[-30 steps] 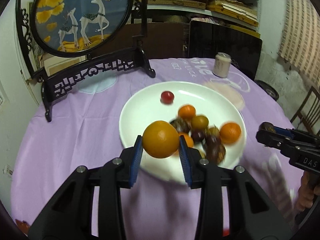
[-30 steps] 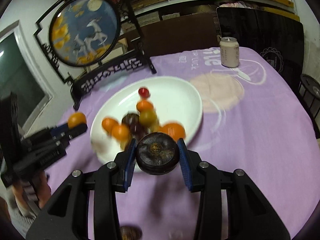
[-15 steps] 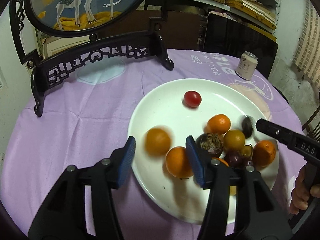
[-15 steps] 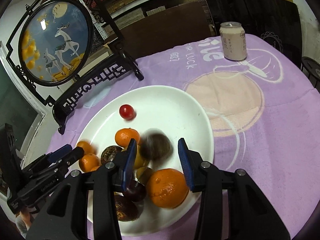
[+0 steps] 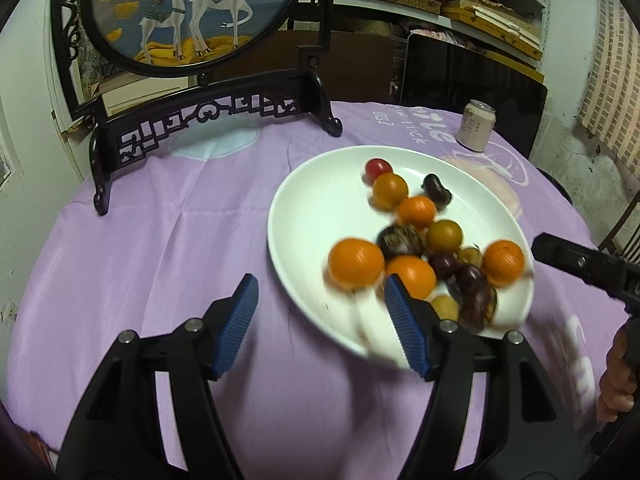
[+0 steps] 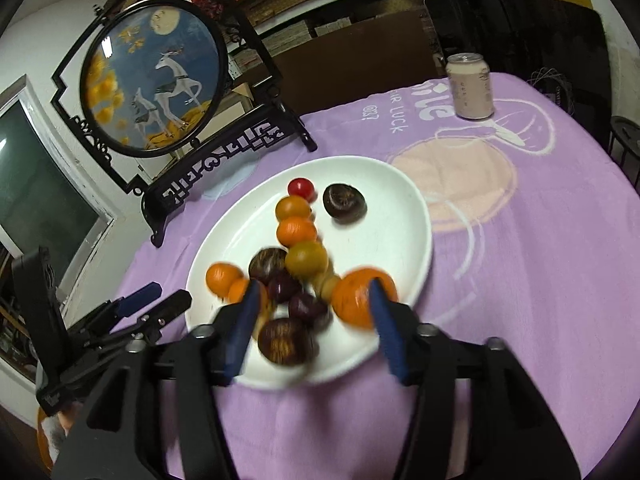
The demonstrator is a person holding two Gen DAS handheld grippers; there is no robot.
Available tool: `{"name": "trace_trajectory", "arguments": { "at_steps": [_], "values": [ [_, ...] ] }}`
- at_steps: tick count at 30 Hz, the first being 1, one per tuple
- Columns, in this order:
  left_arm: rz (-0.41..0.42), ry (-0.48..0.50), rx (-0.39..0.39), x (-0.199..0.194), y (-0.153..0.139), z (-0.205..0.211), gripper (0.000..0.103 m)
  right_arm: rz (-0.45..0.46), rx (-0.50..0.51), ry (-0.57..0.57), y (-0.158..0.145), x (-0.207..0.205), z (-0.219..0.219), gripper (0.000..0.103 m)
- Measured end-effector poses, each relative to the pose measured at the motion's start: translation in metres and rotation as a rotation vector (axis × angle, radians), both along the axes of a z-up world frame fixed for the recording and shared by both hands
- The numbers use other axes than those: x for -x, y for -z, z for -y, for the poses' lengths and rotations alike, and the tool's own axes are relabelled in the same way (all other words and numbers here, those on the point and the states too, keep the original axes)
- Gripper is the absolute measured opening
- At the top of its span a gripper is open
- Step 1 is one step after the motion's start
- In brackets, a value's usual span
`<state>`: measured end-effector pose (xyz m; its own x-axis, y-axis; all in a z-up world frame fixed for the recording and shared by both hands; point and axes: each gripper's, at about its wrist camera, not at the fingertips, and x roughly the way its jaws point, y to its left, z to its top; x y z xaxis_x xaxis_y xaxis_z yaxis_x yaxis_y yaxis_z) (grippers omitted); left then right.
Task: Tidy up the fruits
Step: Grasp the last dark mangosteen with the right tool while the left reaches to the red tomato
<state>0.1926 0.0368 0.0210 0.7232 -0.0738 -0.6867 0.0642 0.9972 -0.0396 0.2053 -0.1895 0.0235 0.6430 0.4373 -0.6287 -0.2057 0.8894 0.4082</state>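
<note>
On the table: purple cloth [image 5: 168,248], everything rests on it.
Framed deer screen [image 5: 192,12]: far left, clear of the work.
White plate [image 5: 312,200]: centre, holds all the fruit in view.
Left gripper [image 5: 320,312]: a second ago it pinched an orange; its jaws have just been opening and now stand spread over the plate's near rim, nothing between the pads.
Right gripper [image 6: 312,316]: earlier it carried a dark round fruit; its jaws have just been opening too, now spread and bare above the near pile.
Can [image 6: 469,86]: far right, apart from the plate.
Released orange [image 5: 356,264]: near left of the pile, blurred, possibly not yet settled.
Dark fruit [image 6: 344,203]: far side of the plate, beside the red one [image 6: 301,187].
Meaning: both drops look done; next pickups not begun.
</note>
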Motion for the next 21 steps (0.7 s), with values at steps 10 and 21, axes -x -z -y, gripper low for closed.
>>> {"name": "trace_trajectory", "arguments": {
  "at_steps": [10,21],
  "values": [
    [0.064,0.007,-0.03,0.072,-0.006,0.005,0.088,0.03,0.071,-0.085,0.017,0.091,0.002,0.063],
    [0.111,-0.027,-0.106,0.125,0.002,0.013,0.097,0.031,0.171,-0.148,0.036,0.132,-0.01,0.064]
  ]
}}
